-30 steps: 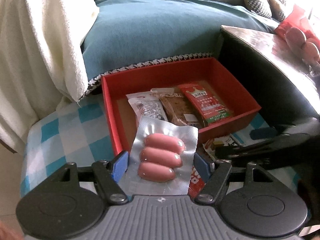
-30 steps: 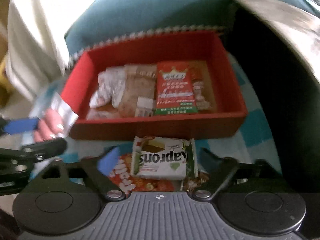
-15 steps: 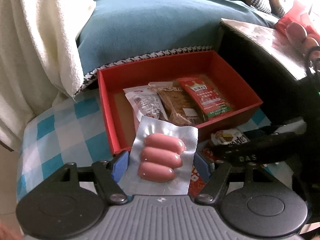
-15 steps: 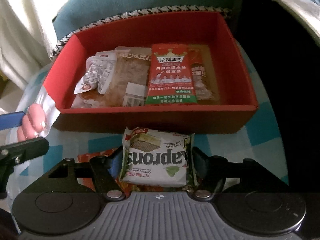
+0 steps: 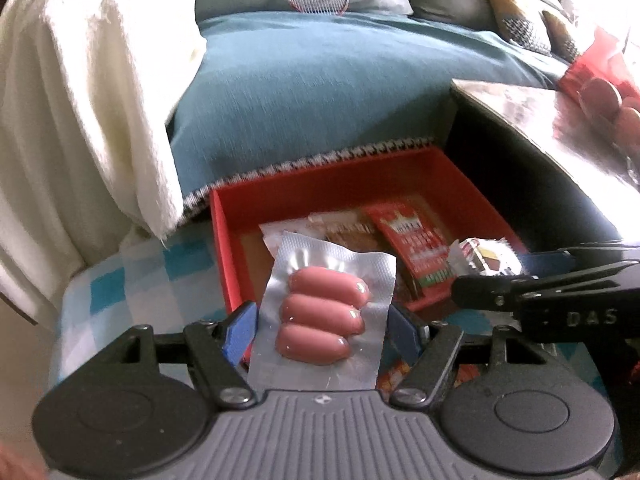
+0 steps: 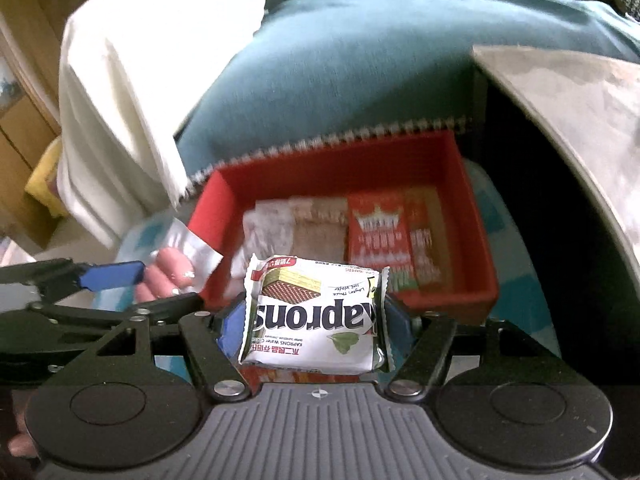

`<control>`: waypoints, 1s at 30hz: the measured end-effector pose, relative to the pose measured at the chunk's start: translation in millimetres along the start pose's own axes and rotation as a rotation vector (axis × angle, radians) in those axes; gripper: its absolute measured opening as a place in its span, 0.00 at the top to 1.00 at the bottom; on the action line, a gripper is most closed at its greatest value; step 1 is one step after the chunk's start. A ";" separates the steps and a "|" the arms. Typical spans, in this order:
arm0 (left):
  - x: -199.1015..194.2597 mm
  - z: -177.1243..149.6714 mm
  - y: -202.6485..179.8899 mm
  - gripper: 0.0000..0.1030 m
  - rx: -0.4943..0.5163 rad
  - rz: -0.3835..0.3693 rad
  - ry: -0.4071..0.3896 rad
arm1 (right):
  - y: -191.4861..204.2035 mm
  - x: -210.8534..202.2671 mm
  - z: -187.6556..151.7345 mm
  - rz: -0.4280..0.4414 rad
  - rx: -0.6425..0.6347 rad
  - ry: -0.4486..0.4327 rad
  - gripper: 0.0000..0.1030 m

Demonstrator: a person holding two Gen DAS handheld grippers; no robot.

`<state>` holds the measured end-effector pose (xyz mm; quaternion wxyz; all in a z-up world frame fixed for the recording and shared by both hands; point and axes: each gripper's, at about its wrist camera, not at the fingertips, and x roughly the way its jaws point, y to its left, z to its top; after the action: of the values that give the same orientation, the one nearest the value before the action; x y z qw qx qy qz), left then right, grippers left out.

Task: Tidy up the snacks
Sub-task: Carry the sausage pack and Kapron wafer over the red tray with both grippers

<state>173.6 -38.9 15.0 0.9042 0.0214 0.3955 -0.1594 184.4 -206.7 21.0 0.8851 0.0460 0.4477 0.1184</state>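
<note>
A silver sausage pack (image 5: 324, 316) with three pink sausages is clamped between the blue pads of my left gripper (image 5: 320, 326), which is shut on it just in front of the red box (image 5: 320, 188). My right gripper (image 6: 314, 324) is shut on a white Kaprons wafer pack (image 6: 316, 316), held above the box's near wall (image 6: 440, 300). Inside the box lie a red packet (image 6: 378, 232), a brown packet (image 6: 318, 228) and a white packet (image 6: 268, 228). Each gripper shows in the other's view: the right gripper (image 5: 520, 276) with the wafer pack (image 5: 484, 258), the left gripper (image 6: 140, 290) with the sausage pack (image 6: 176, 264).
The box rests on a blue-and-white checked cloth (image 5: 132, 280). Behind it is a teal sofa cushion (image 5: 320, 92) with a white towel (image 5: 100, 100) at the left. A dark table with a grey top (image 6: 580, 112) stands close at the right. An orange packet (image 5: 396, 372) lies below the grippers.
My right gripper's jaws closed on the wafer pack and lifted it off the cloth toward the box. The left gripper kept the sausage pack and barely moved.
</note>
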 end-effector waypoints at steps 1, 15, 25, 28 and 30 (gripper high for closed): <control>1.4 3.1 -0.2 0.37 0.001 0.005 -0.007 | 0.7 -1.1 3.8 -0.003 -0.004 -0.012 0.27; 41.6 42.1 -7.7 0.37 0.030 0.062 -0.048 | -20.4 15.1 41.3 -0.044 0.012 -0.074 0.27; 92.0 47.1 -15.8 0.37 0.048 0.096 0.006 | -44.5 61.4 49.2 -0.103 -0.001 0.000 0.27; 104.4 45.0 -18.0 0.37 0.053 0.102 0.030 | -48.7 75.2 48.8 -0.106 0.001 0.019 0.27; 110.8 43.1 -19.3 0.37 0.060 0.108 0.043 | -50.1 82.4 47.4 -0.105 -0.001 0.030 0.27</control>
<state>268.7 -94.4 -33.7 0.9019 0.0730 0.4081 -0.1217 278.0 -233.4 -24.5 0.8833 0.0200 0.4626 0.0728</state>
